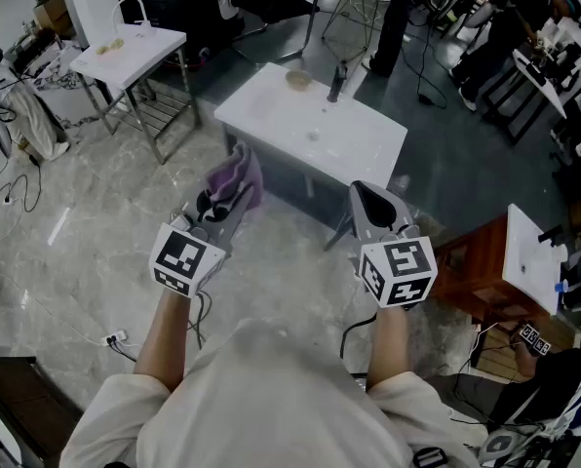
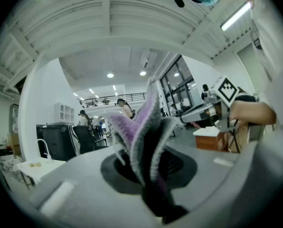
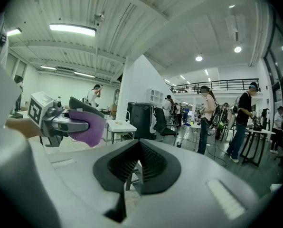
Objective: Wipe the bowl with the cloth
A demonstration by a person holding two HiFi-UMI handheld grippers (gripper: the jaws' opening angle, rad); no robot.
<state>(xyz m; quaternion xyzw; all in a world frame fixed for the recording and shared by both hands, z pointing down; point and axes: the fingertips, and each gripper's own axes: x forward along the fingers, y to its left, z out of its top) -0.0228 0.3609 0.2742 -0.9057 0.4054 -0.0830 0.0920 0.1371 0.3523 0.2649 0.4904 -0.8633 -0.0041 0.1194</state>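
gripping cloth (image 2: 148, 141); faucet (image 1: 336, 83) only in head view

Ahead on the grey marble floor (image 1: 66, 232) stands a white worktop (image 1: 359, 144) with a dark upright fitting (image 1: 336, 81) near its far edge, a second, smaller worktop (image 1: 125, 47) off to the left, a brown wooden cabinet (image 1: 471, 261) at right, and people (image 3: 209, 113) standing about beyond.

Fuzzy purple-and-grey cloth (image 2: 140, 127), smooth glossy white table (image 1: 368, 139), polished marbled stone floor (image 1: 76, 232), brown wooden cabinet (image 1: 476, 261)
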